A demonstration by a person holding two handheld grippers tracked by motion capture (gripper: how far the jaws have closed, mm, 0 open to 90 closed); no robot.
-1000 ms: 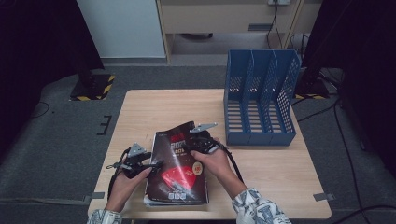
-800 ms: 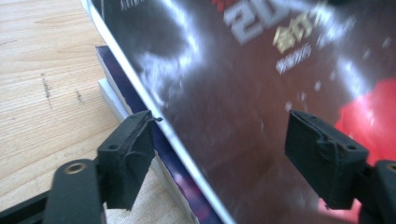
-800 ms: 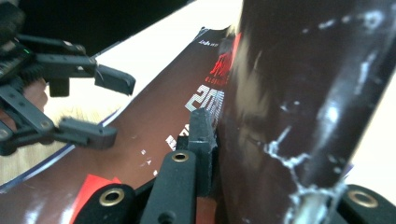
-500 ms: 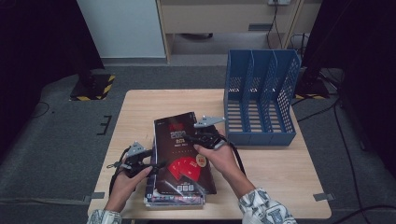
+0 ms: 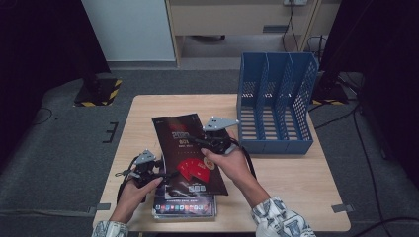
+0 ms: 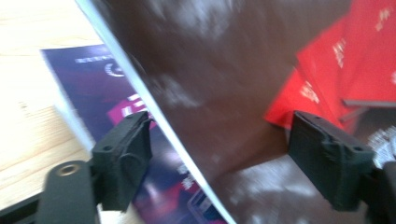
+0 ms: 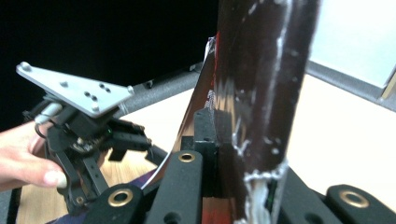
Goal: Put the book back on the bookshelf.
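so far the right gripper point(image 5: 197, 140) is clamped on the dark red-patterned magazine point(image 5: 190, 153), tilted off the near stack of magazines point(image 5: 185, 207), with the left gripper point(image 5: 168, 177) open around its near-left edge, while filing into the blue file rack point(image 5: 276, 106) at far right remains.

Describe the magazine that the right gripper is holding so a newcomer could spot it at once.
On the light wooden table, left of the blue three-slot file rack, lies a stack of glossy magazines. The dark brown magazine with red cards on its cover is tilted up off that stack, unlike the purple ones lying flat.
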